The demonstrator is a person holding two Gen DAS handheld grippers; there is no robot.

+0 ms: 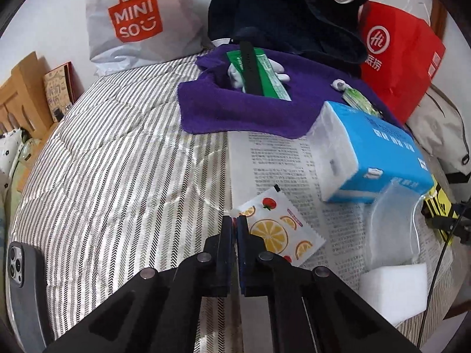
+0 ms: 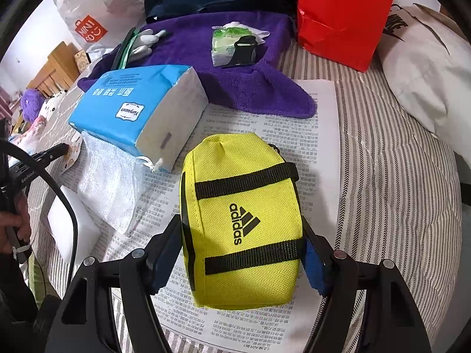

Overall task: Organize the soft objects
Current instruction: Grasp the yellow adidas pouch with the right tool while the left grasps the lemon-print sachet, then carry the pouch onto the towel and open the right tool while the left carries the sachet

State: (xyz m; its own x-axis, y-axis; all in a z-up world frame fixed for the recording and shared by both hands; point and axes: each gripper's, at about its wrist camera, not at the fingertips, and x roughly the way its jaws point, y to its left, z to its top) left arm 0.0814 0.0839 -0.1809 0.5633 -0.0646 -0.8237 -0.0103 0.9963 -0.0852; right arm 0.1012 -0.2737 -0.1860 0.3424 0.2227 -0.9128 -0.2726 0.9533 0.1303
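My left gripper (image 1: pixel 234 220) is shut, its tips pinching the corner of a white sachet printed with orange slices (image 1: pixel 279 229) that lies on the newspaper (image 1: pixel 282 158). My right gripper (image 2: pixel 243 253) is closed around a yellow Adidas pouch (image 2: pixel 241 220), one finger against each side, on the newspaper (image 2: pixel 309 135). A blue tissue pack (image 1: pixel 374 150) (image 2: pixel 138 108) lies beside a clear mesh bag (image 1: pixel 391 223) (image 2: pixel 109 182) and a white foam block (image 1: pixel 394 291) (image 2: pixel 70 229). A purple towel (image 1: pixel 235 108) (image 2: pixel 235 79) carries a green packet, a white glove and a small tissue pack (image 2: pixel 232 44).
A striped quilt (image 1: pixel 117 161) covers the bed. A Miniso bag (image 1: pixel 138 20), dark clothing (image 1: pixel 279 6) and a red paper bag (image 1: pixel 403 58) (image 2: pixel 344 14) stand at the back. A phone (image 1: pixel 23 288) lies at the left. A beige bag (image 2: pixel 426 67) lies at the right.
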